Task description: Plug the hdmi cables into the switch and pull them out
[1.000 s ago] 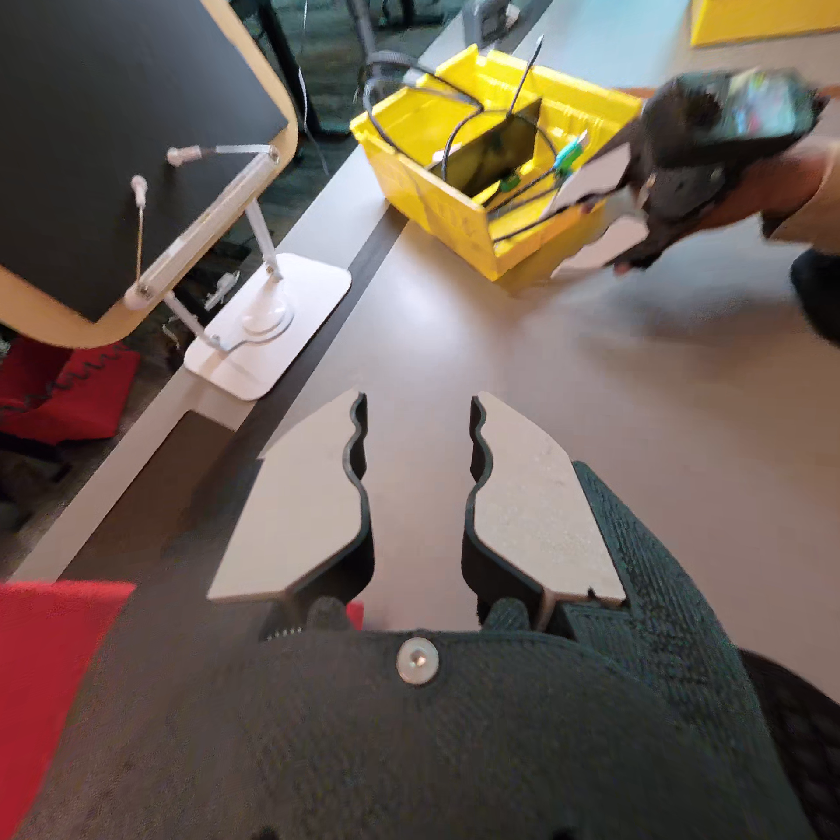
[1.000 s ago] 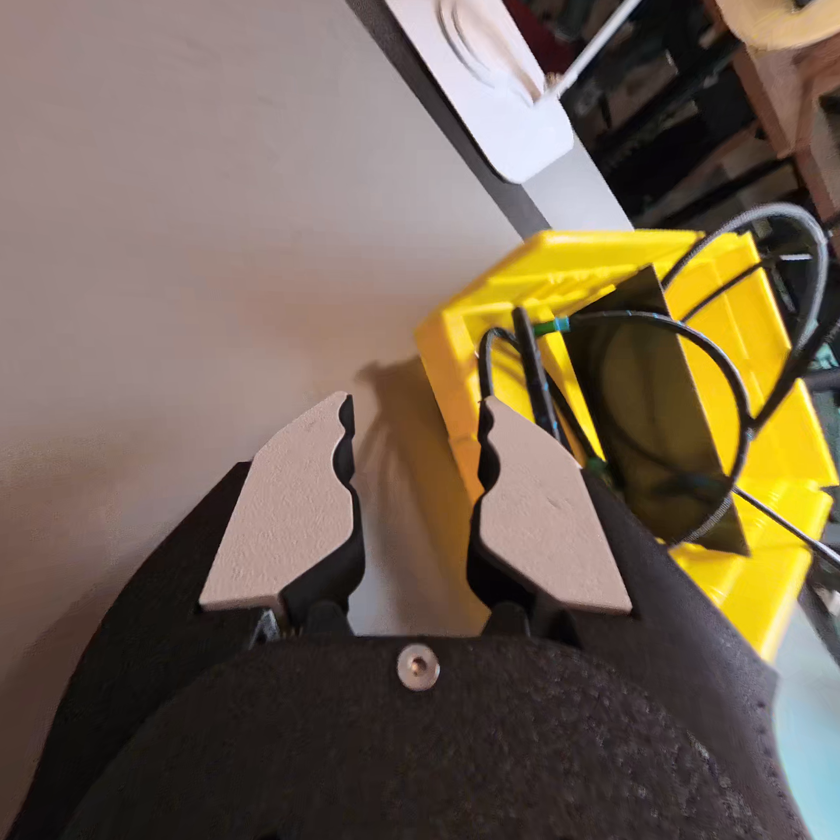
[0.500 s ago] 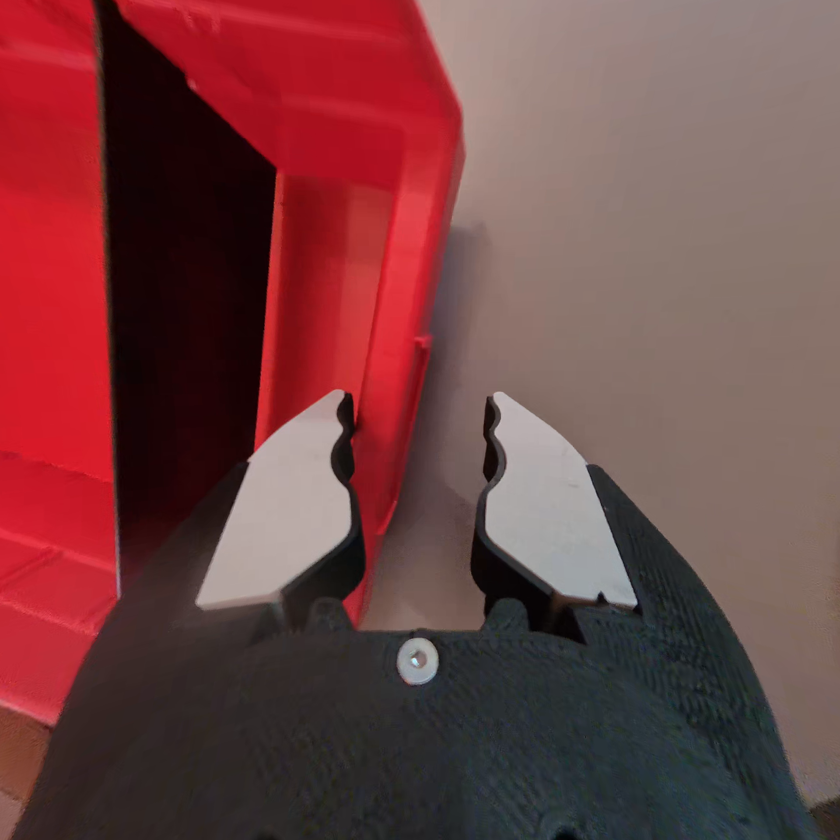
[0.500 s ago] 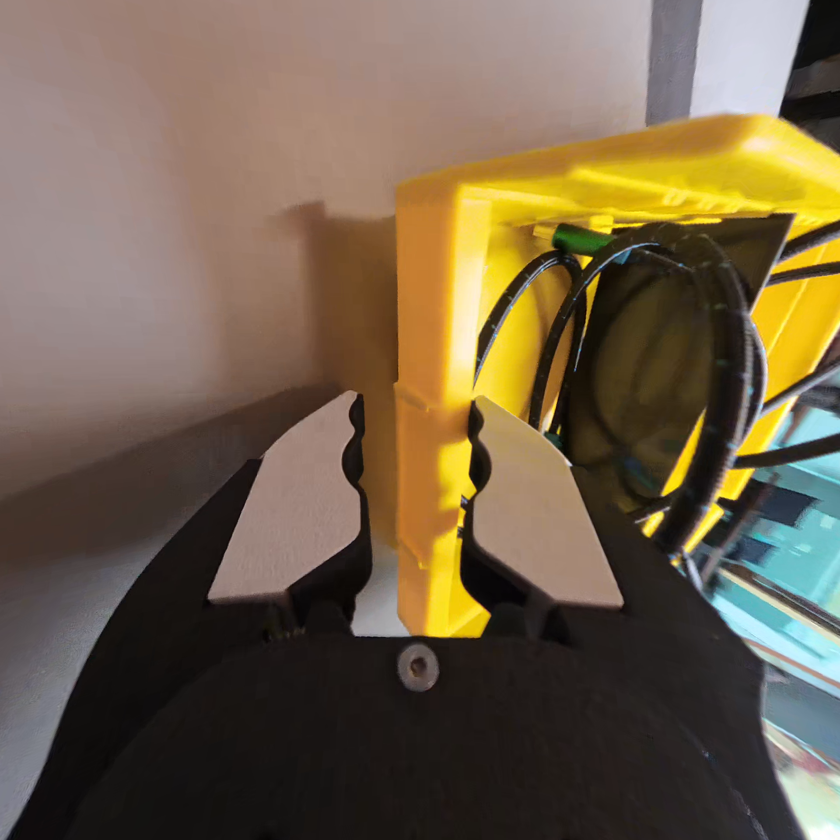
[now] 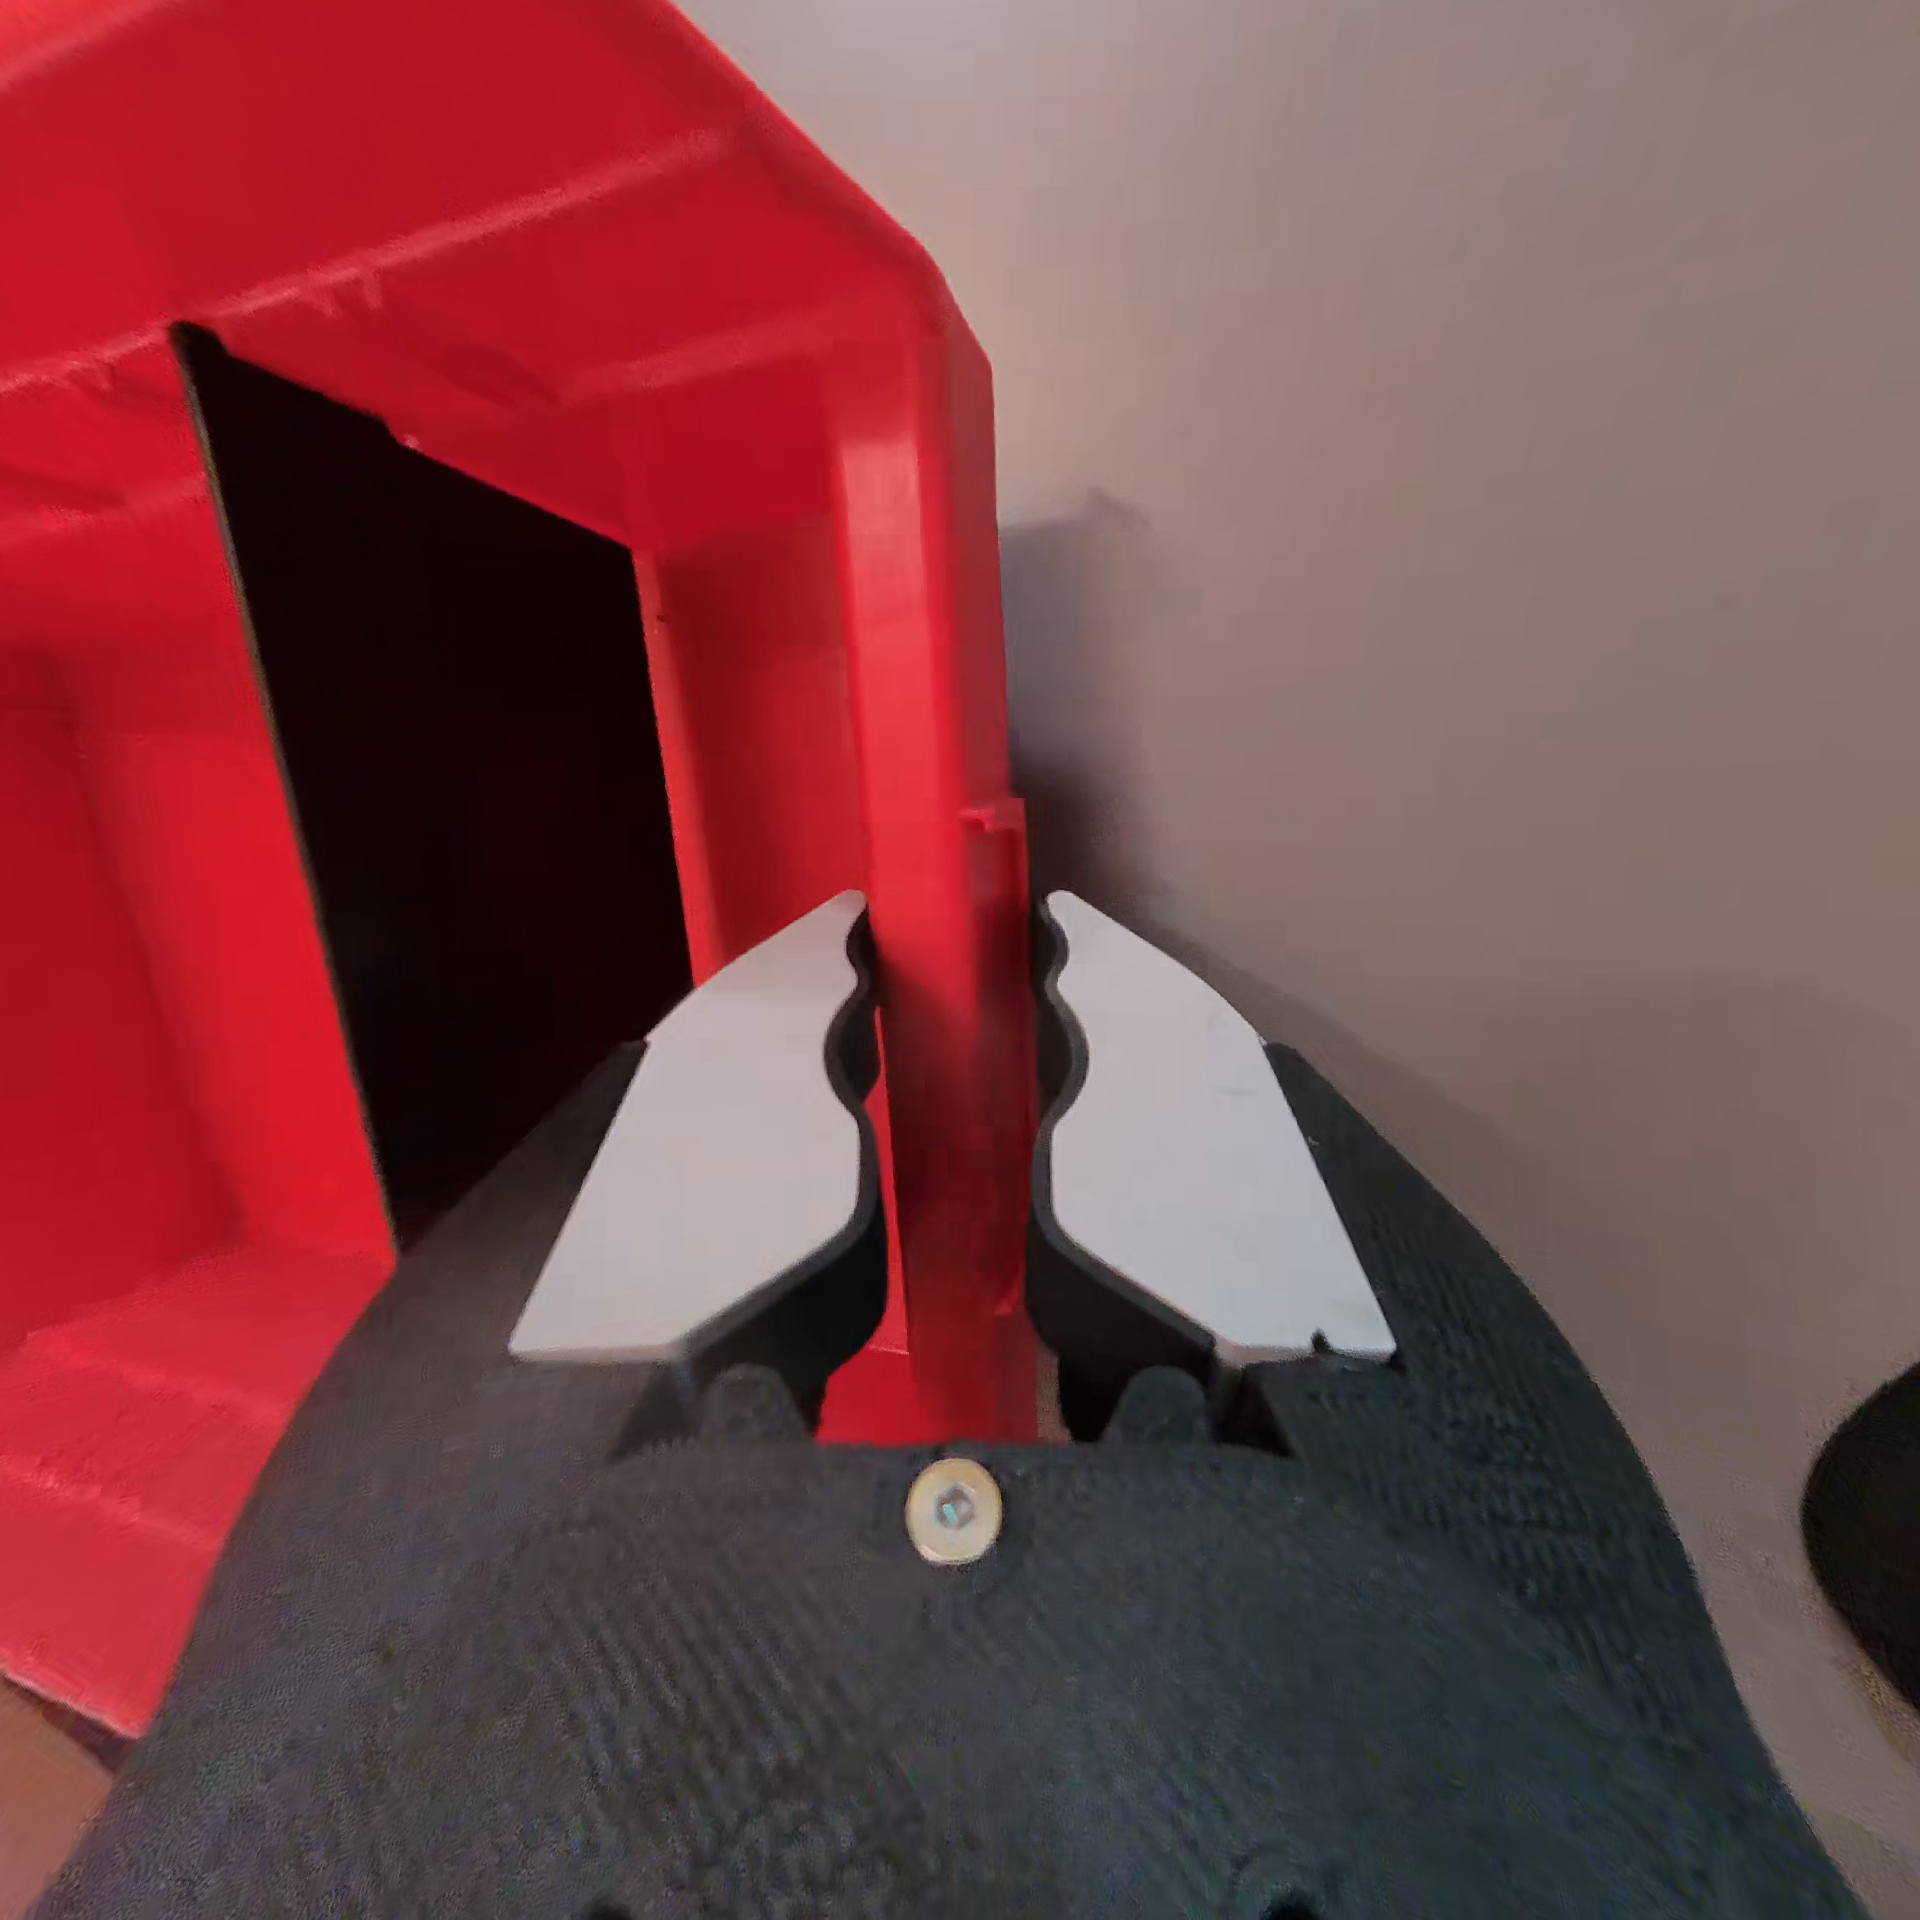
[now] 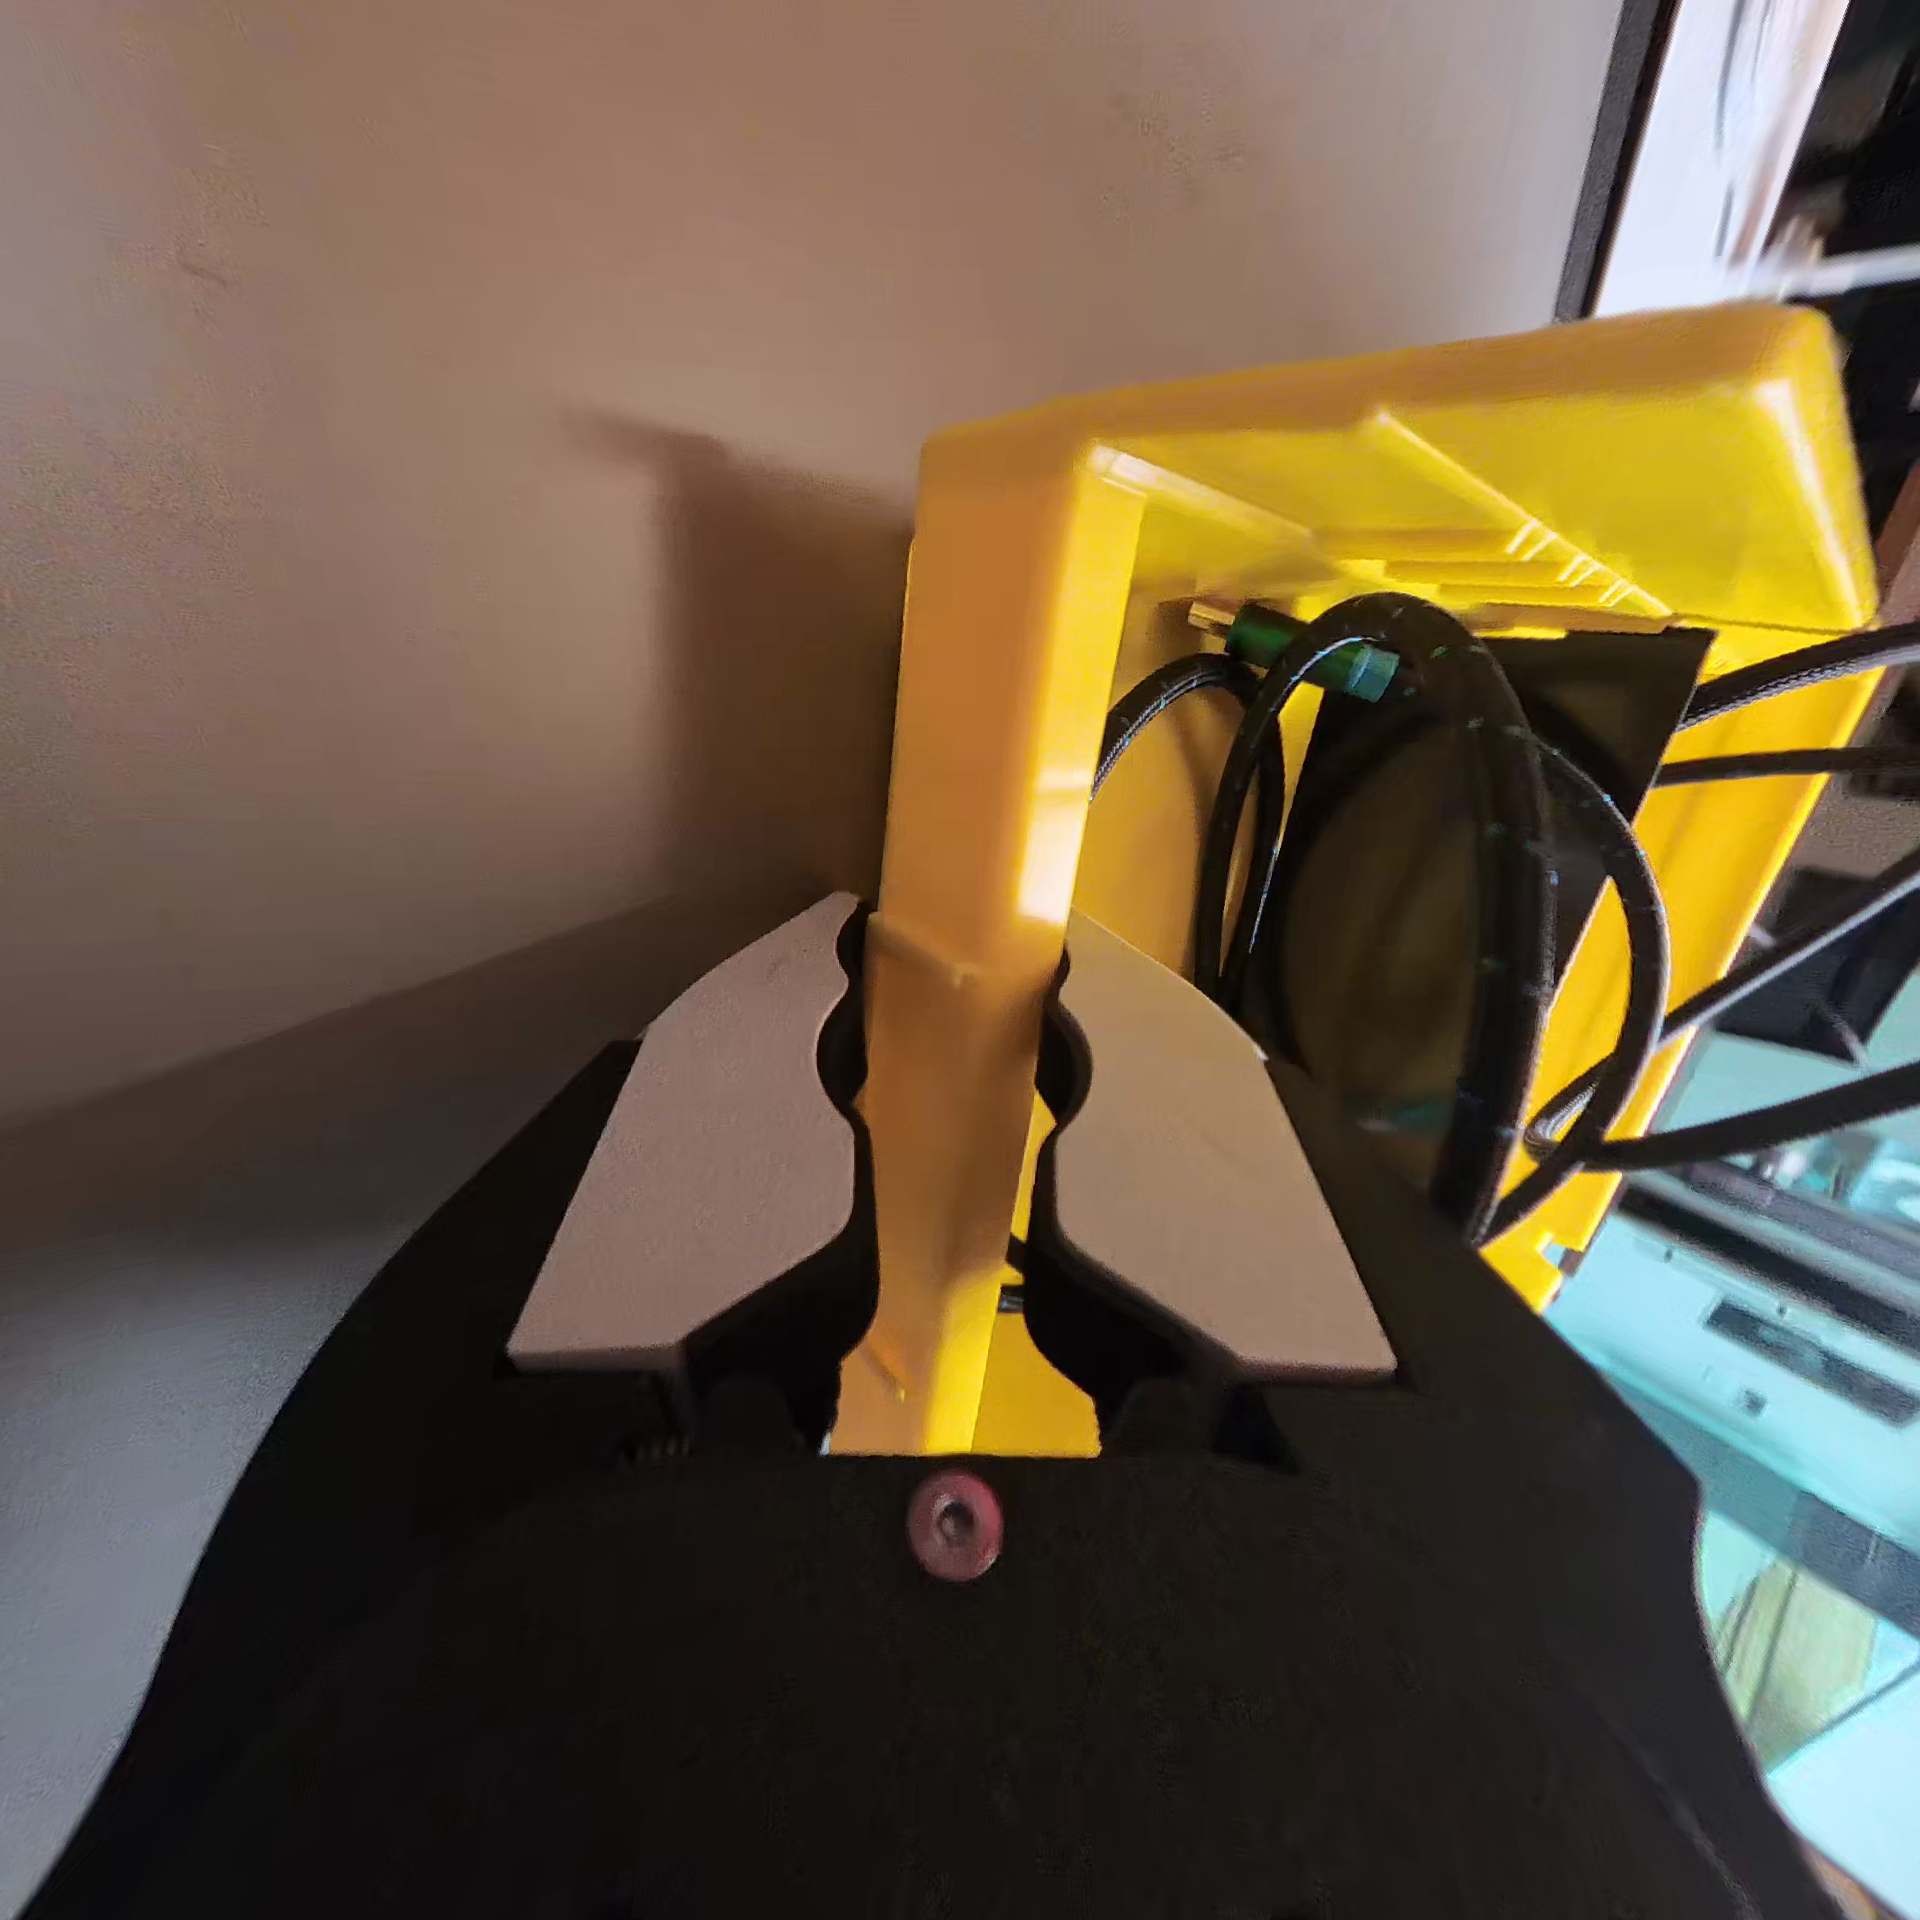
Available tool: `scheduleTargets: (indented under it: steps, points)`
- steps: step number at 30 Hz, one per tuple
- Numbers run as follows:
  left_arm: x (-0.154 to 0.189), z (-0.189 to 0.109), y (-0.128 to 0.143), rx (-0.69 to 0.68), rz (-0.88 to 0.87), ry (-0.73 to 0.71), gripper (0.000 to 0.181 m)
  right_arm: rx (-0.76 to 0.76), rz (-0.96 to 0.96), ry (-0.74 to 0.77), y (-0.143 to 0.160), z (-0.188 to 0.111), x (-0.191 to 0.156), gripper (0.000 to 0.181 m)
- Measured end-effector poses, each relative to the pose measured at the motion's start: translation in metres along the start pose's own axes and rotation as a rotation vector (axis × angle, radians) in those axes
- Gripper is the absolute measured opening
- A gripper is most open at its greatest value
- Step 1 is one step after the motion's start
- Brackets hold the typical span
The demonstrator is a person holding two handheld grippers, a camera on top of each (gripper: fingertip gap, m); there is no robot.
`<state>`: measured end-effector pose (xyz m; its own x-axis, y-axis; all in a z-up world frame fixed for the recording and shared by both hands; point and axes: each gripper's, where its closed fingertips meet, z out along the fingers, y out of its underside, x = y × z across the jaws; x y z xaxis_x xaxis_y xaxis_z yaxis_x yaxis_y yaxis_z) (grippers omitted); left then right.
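Since half a second ago, the left gripper (image 5: 951, 925) has closed astride the red plastic bin's (image 5: 644, 312) wall. The right gripper (image 6: 961, 935) likewise pinches the yellow plastic bin's (image 6: 1455, 447) wall, black braided cables (image 6: 1507, 748) just right of it. Beige tabletop (image 6: 468, 312) lies beyond both.

workshop or lab bench, grey table (image 6: 416, 364), red bin (image 5: 468, 260), yellow bin (image 6: 1558, 447) of cables (image 6: 1507, 727)

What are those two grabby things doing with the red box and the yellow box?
A person holds a set of tongs in each hand. The left tongs are closed on the wall of the red bin, which shows only a dark inside. The right tongs are closed on the wall of the yellow bin. Black cables with green ends are coiled in the yellow bin beside a dark flat thing. Both bins sit on a grey table. No cable is being held.
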<state>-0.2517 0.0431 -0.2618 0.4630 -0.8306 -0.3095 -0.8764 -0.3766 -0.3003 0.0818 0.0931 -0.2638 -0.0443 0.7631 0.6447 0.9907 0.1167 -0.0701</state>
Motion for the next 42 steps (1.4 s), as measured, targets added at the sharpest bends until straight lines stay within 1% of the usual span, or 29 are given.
scheduleTargets:
  steps: [4,6,8,10,11,12,14,15,17,19,21,23,25,27,28,29,32,33,35,38,42]
  points:
    - [0.017,0.012,-0.054,0.065,0.149,0.028,0.028,0.101,-0.082,0.017,-0.026,-0.024,-0.031,0.03]
    - [0.021,0.018,-0.08,0.1,0.206,0.044,0.028,0.148,-0.087,0.005,-0.037,-0.037,-0.044,0.031]
    - [0.022,0.023,-0.102,0.136,0.249,0.038,0.029,0.214,-0.035,-0.039,-0.049,-0.055,-0.058,0.041]
    - [0.024,0.025,-0.113,0.149,0.271,0.029,0.029,0.294,0.059,-0.112,-0.059,-0.082,-0.072,0.054]
    - [0.025,0.023,-0.117,0.163,0.267,0.02,0.029,0.346,0.101,-0.161,-0.062,-0.097,-0.081,0.047]
    - [0.026,0.02,-0.12,0.187,0.258,0.006,0.03,0.417,0.151,-0.213,-0.065,-0.113,-0.089,0.046]
    - [0.03,0.007,-0.127,0.254,0.209,-0.008,0.036,0.506,0.281,-0.235,-0.057,-0.137,-0.093,0.045]
    - [0.034,-0.002,-0.131,0.3,0.166,0.003,0.038,0.53,0.35,-0.235,-0.047,-0.144,-0.091,0.045]
    - [0.051,-0.021,-0.141,0.413,0.067,0.066,0.039,0.55,0.535,-0.167,-0.017,-0.151,-0.076,0.044]
    - [0.074,-0.035,-0.151,0.508,-0.026,0.142,0.041,0.551,0.758,-0.072,0.022,-0.15,-0.056,0.043]
    - [0.096,-0.041,-0.162,0.573,-0.112,0.194,0.042,0.545,0.963,0.013,0.059,-0.146,-0.04,0.043]
    - [0.117,-0.043,-0.176,0.621,-0.201,0.233,0.043,0.534,1.083,0.069,0.083,-0.137,-0.03,0.043]
    - [0.132,-0.041,-0.196,0.673,-0.301,0.258,0.047,0.521,1.155,0.097,0.095,-0.122,-0.021,0.044]
    - [0.135,-0.034,-0.214,0.698,-0.41,0.225,0.051,0.516,1.207,0.06,0.092,-0.107,-0.016,0.047]
    - [0.133,-0.029,-0.221,0.708,-0.47,0.196,0.056,0.518,1.22,0.043,0.088,-0.1,-0.013,0.047]
    - [0.13,-0.025,-0.227,0.715,-0.529,0.159,0.057,0.511,1.222,0.028,0.084,-0.093,-0.01,0.047]
    - [0.118,-0.014,-0.231,0.704,-0.61,0.007,0.039,0.475,1.199,0.029,0.073,-0.079,-0.006,0.043]
    - [0.116,-0.014,-0.232,0.711,-0.615,-0.023,0.038,0.445,1.178,0.044,0.073,-0.073,-0.006,0.04]
    - [0.114,-0.014,-0.232,0.725,-0.649,-0.054,0.035,0.442,1.189,0.048,0.071,-0.07,-0.005,0.038]
    - [0.11,-0.014,-0.233,0.767,-0.711,-0.069,0.033,0.436,1.203,0.089,0.078,-0.072,0.0,0.019]
    - [0.11,-0.015,-0.235,0.767,-0.714,-0.095,0.03,0.398,1.187,0.129,0.081,-0.074,-0.001,0.017]
